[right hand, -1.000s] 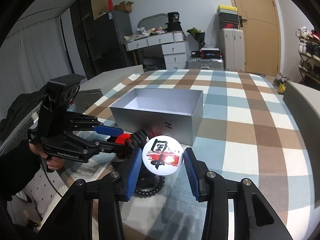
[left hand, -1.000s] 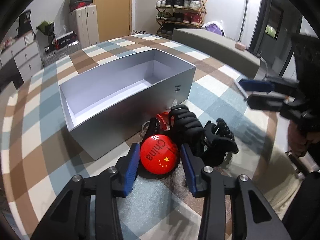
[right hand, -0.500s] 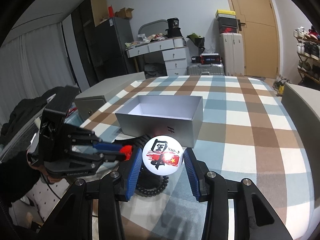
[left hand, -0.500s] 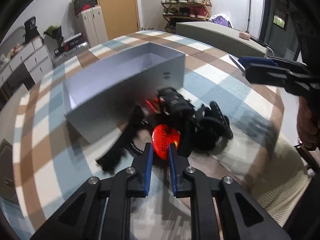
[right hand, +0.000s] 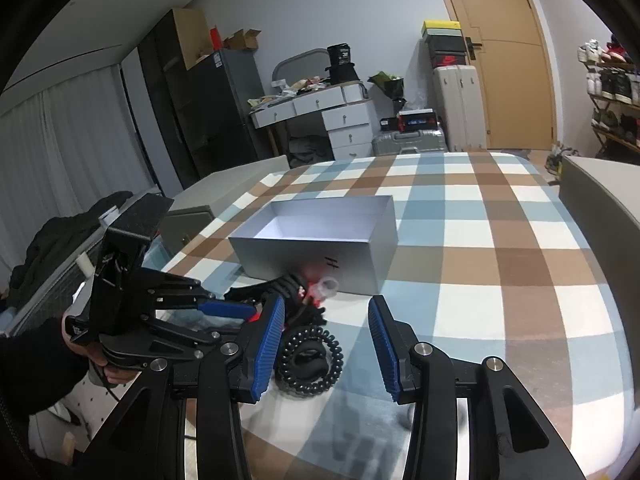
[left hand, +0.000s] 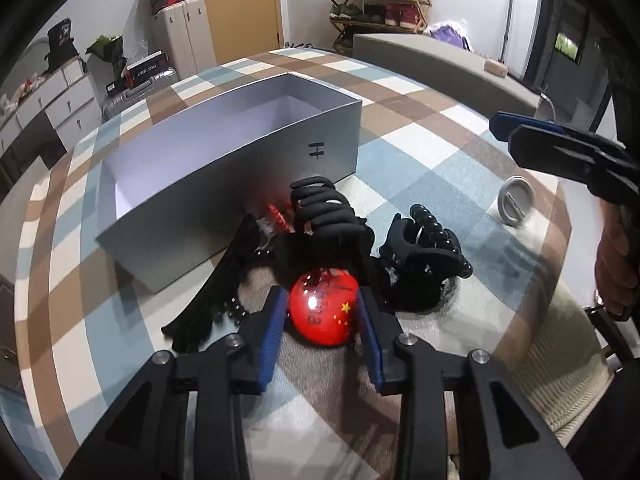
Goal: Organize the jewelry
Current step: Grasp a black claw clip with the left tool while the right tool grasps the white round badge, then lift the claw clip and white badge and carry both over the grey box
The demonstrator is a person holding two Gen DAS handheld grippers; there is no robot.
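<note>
Half a second ago the right gripper [right hand: 326, 340] held a white round badge [left hand: 515, 201] between its blue pads; now its jaws stand wide apart with nothing between them, and the badge lies face down on the checked tablecloth [right hand: 500, 240] below that gripper, well to the right of the pile; the left gripper [left hand: 322, 320], nearly closed on the red badge [left hand: 323, 307] then, now has its pads spread to either side of it, just at the badge's edges; whether they press it I cannot tell; the red badge rests on the cloth at the near edge of a heap of black hair claws [left hand: 424, 256], with a red piece [left hand: 278, 214] behind them; a coiled black hair tie [right hand: 310, 360] lies between the right gripper's fingers on the cloth; the open grey box [left hand: 248, 160] sits just behind the heap, its inside bare.
</note>
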